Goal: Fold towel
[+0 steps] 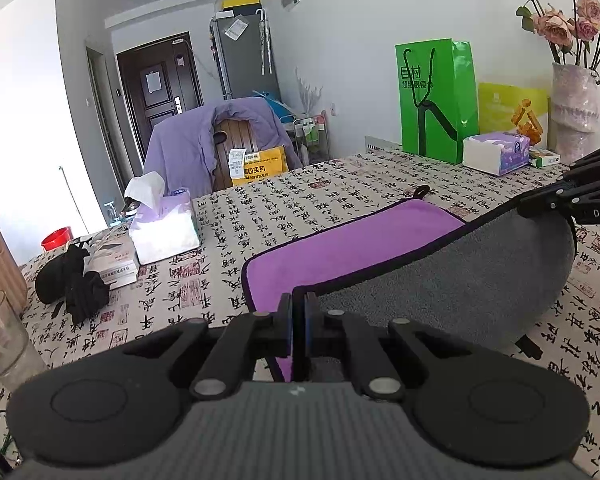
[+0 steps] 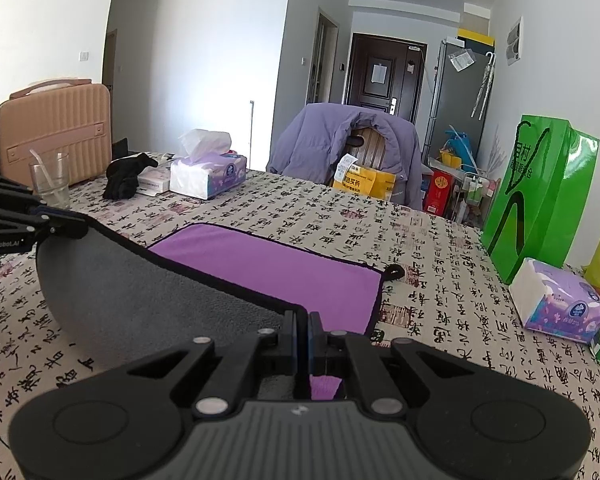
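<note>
A towel, purple on one side (image 1: 352, 244) and grey on the other (image 1: 460, 276), with black trim, lies on the calligraphy-print tablecloth (image 1: 284, 204). Its near edge is lifted and curls over, grey side out. My left gripper (image 1: 299, 300) is shut on the towel's near left corner. My right gripper (image 2: 302, 320) is shut on the near right corner; it also shows in the left wrist view (image 1: 540, 204). In the right wrist view the purple side (image 2: 268, 264) lies flat, and the left gripper (image 2: 72, 224) holds the far end of the lifted grey fold (image 2: 140, 304).
A tissue pack (image 1: 164, 228), black gloves (image 1: 74, 284), a book (image 1: 112, 264) and a glass (image 1: 0, 336) sit at the left. A green bag (image 1: 436, 100), tissue pack (image 1: 496, 152) and flower vase (image 1: 576, 100) stand at the right. A jacket-draped chair (image 1: 216, 140) stands beyond the table.
</note>
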